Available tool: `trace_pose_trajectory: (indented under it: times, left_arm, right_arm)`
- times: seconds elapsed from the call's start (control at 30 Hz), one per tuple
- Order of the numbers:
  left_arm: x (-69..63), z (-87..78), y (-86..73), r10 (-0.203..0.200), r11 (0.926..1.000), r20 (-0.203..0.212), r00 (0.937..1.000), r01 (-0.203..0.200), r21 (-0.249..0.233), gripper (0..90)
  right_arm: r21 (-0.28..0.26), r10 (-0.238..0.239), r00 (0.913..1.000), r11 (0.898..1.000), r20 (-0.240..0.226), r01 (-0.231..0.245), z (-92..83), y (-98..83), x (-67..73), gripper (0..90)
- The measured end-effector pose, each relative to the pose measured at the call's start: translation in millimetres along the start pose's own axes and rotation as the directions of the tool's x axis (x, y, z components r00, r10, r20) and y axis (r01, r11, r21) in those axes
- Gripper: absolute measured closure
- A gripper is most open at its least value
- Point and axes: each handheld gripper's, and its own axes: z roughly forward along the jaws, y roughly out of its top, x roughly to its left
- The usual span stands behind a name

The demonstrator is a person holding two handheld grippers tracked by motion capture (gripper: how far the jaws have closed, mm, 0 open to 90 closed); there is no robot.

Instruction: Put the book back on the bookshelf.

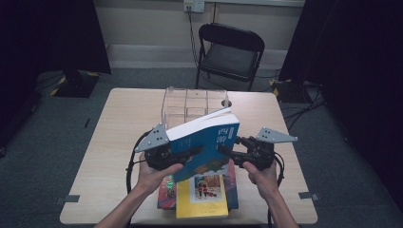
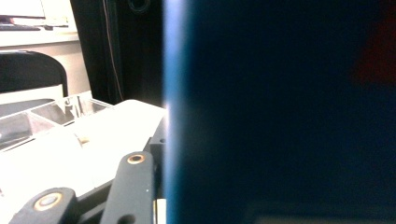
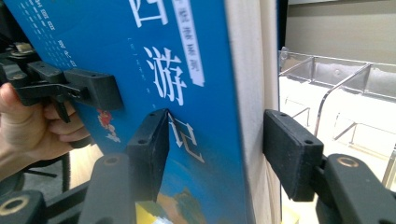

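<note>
Both tongs, left tongs (image 1: 197, 151) and right tongs (image 1: 227, 151), grip my blue book (image 1: 209, 137) mid-frame, lifted off the stack (image 1: 202, 197); clear rack (image 1: 187, 102) awaits.

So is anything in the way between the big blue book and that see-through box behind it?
Nothing visible. The blue book is held up off the table, tilted, by the left gripper and right gripper. The clear box sits just behind it with its top open, and nothing lies between them.
</note>
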Motion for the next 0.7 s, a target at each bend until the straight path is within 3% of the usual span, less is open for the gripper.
trace_pose_trajectory:
  times: [0.17,0.33,0.47,0.7]
  left_arm:
    - [2.8,-1.0,1.1,0.002,0.9999,-0.030,0.9995,-0.002,0.012,60.3]
    - [1.7,-2.0,1.5,-0.010,0.9999,-0.056,0.9984,0.011,0.013,61.2]
    - [9.4,-7.6,2.4,-0.068,0.9975,-0.046,0.9966,0.069,0.015,61.4]
    - [20.4,-20.7,2.2,-0.107,0.9939,-0.083,0.9908,0.109,0.020,61.5]
  right_arm:
    - [0.011,-0.014,0.9997,1.000,0.019,0.013,6.3,3.5,0.0,41.7]
    - [0.016,0.007,0.9997,1.000,0.021,-0.007,10.1,2.2,-2.8,32.0]
    - [0.037,0.027,0.9984,0.999,0.049,-0.029,6.4,-6.1,-7.9,27.8]
    - [0.082,0.049,0.9924,0.995,0.113,-0.058,-13.1,-26.9,-20.8,26.2]
